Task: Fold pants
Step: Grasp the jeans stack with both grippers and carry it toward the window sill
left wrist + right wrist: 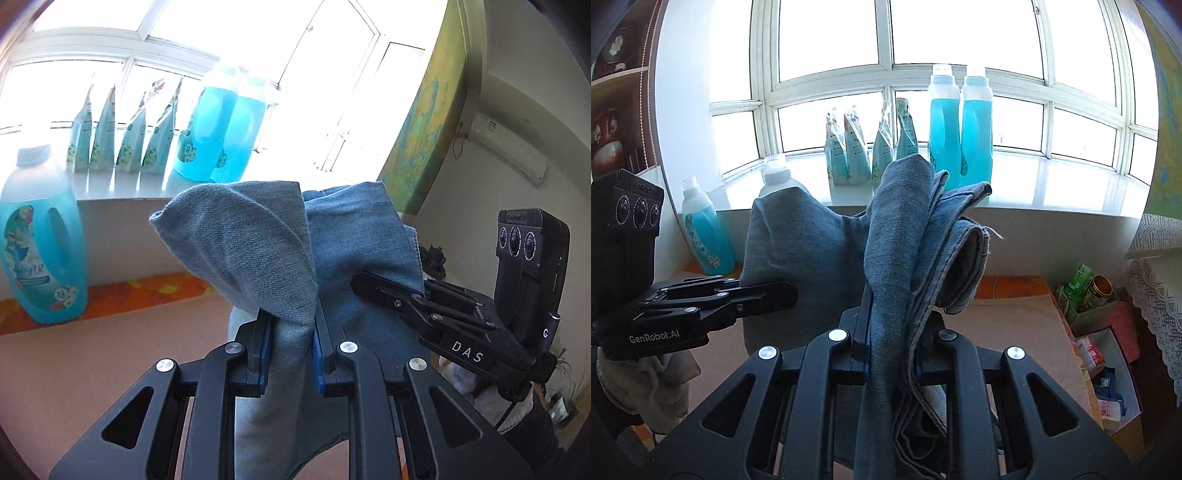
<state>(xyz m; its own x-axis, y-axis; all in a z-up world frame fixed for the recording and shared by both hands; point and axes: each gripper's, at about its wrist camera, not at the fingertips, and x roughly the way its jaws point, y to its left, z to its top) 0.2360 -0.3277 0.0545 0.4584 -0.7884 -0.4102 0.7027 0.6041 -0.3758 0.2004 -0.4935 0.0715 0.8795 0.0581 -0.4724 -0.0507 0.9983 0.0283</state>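
Okay, both tools are clamped on the pants (347, 243), lifted up in the air above the table (110, 350), not lying on it. Left gripper (290, 347) has its jaws closed on a bunched strip of denim, a paler inside-out flap flopping over the top of the fingers toward the far left. Right gripper (890, 332) is also closed on a thick stack of layers, hem edge curling over to the right, more cloth trailing down below the jaws toward the near edge.

Key relation: the two grips are close together side by side, the right gripper visible just right of the left one in the left wrist view, fingers pointing in at the cloth. So the fabric between them is short and the long axis of the pants hangs down, below both tools; lower end is out of view.

Judgement: mid-fold, garment gathered but not yet laid. Next move likely needs lowering the hanging length onto the table, both hands equally near.

Background only: detergent bottles (960, 125) and refill pouches (871, 147) on the windowsill (1052, 184), far side
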